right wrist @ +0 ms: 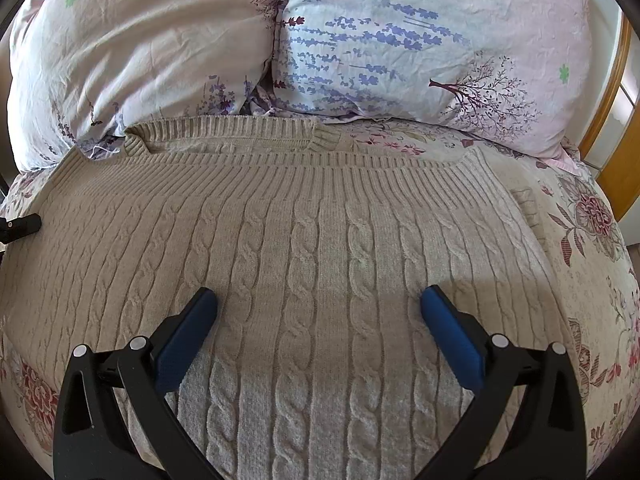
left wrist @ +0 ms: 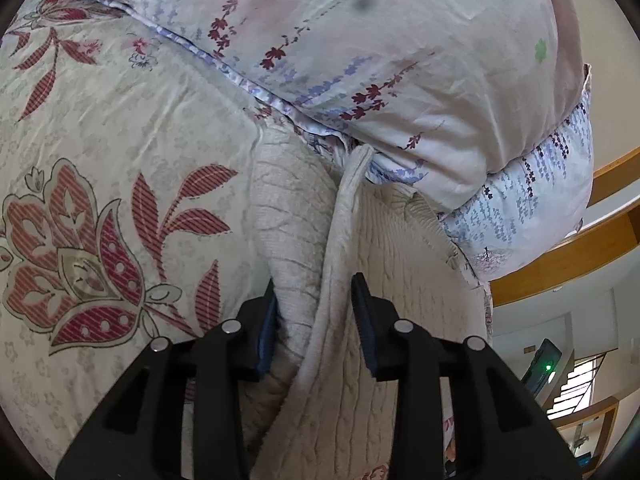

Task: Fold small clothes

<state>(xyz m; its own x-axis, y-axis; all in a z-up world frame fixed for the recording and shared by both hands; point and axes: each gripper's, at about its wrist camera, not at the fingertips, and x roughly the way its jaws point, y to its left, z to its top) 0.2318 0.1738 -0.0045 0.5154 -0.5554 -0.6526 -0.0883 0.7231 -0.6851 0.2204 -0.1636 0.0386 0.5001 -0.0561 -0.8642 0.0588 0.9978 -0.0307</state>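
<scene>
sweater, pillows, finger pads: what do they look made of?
Sweater: beige cable knit, likely wool or acrylic; braided ribs, fuzzy matte surface.
Pillows: thin woven fabric, probably cotton; fine creases, printed flowers.
Right gripper pads: blue, matte, likely rubber; on black, probably plastic, fingers.

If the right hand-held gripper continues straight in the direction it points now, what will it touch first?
Most likely the beige cable-knit sweater. The right hand-held gripper stands open just over it, tilted down at its knit. How small the gap is cannot be judged.
</scene>
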